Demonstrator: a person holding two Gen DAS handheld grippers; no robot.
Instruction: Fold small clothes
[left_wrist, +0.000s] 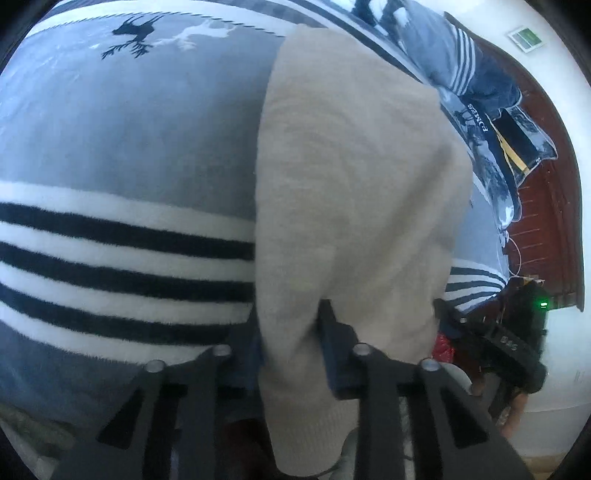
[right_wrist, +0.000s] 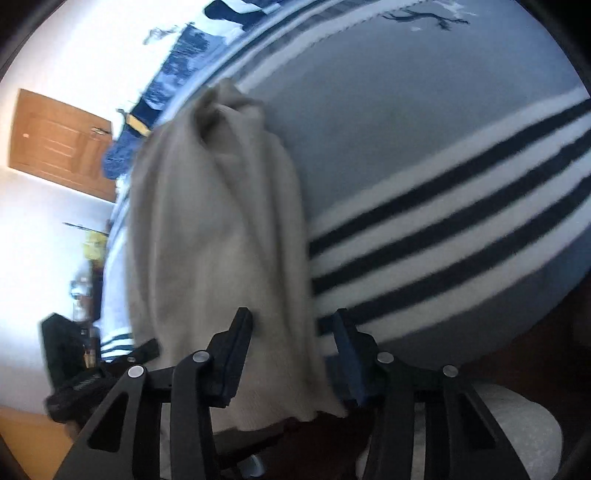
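My left wrist camera looks steeply down along its fingers, close over the beige garment (left_wrist: 354, 206) on the grey striped blanket (left_wrist: 122, 147). My right wrist camera faces the same garment (right_wrist: 218, 236) and blanket (right_wrist: 424, 147) from the opposite side, equally near.

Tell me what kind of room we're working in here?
Most likely a bedroom: the beige garment lies on a bed's grey striped blanket, with a patterned pillow against a dark red headboard and a wooden door.
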